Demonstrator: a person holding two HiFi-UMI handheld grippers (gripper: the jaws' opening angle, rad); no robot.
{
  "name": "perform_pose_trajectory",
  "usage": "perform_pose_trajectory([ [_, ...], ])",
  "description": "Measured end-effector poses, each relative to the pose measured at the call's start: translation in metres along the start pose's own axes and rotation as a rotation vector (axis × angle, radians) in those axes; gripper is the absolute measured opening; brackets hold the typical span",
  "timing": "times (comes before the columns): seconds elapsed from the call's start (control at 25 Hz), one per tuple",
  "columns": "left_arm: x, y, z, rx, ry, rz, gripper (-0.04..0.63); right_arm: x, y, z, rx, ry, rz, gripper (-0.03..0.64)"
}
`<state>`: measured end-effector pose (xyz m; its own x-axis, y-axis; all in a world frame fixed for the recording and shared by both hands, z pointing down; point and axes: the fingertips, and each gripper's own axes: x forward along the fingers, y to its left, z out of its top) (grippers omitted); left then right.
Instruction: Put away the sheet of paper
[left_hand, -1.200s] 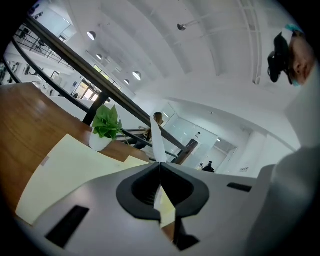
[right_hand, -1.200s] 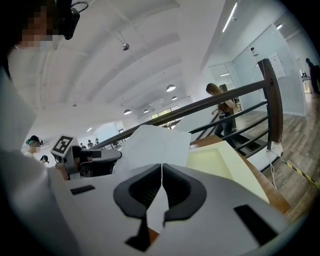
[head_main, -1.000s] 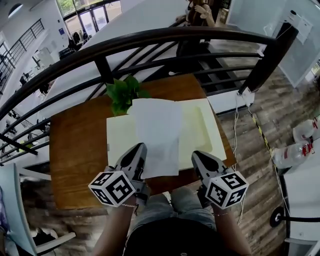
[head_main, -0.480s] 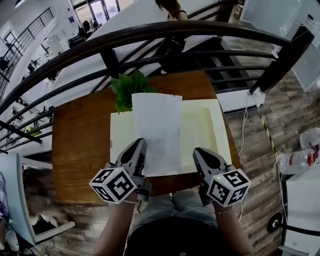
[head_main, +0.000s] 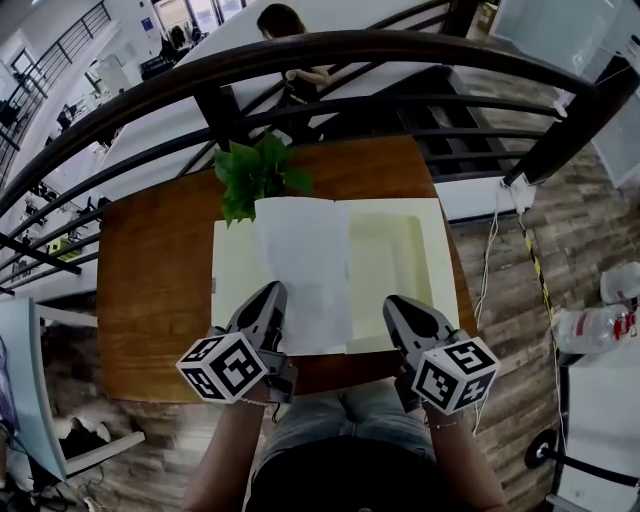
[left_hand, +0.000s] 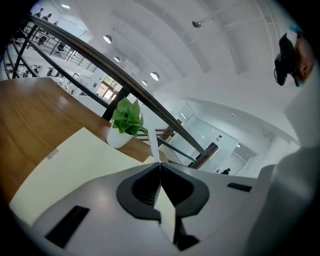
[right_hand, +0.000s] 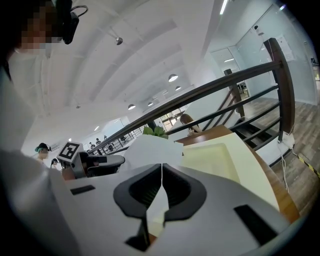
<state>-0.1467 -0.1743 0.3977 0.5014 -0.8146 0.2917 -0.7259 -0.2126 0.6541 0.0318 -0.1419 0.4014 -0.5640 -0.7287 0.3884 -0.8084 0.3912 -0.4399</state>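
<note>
1. Left gripper (head_main: 272, 295): clenched on the sheet (head_main: 305, 270), pinching its near edge at about 7 o'clock. The paper runs edge-on out of the closed jaws.
2. Right gripper (head_main: 397, 308): jaws together with nothing between them. It sits at 3 o'clock of the sheet's near edge, clear of the paper.
3. The sheet lies over the left-centre of the open folder (head_main: 405, 260), which rests on the table (head_main: 150, 280). Whether the far edge touches the folder cannot be told.
4. Step in hand, as judged: laying the sheet into the folder.
5. Advice:
   - Keep the pinch shallow.
   - Lower the far edge, at 12 o'clock, first.
   - Square the sheet to the folder's edges before letting go.
   - Steer clear of the plant (head_main: 255, 175) at 12 o'clock.
   - The right gripper could steady the folder at 3 o'clock.
6. Risk: a single-corner hold may let the sheet sag or crease.
7. Count: one sheet, one folder, one plant, one table, two grippers.
</note>
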Motion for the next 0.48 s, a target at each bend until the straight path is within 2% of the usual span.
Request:
perform_pose_trajectory([
  [0.48,0.004,0.027,-0.025,-0.04,0.075,0.075,0.02,0.004,-0.011,-0.011,0.02,0.038,0.002,0.028],
])
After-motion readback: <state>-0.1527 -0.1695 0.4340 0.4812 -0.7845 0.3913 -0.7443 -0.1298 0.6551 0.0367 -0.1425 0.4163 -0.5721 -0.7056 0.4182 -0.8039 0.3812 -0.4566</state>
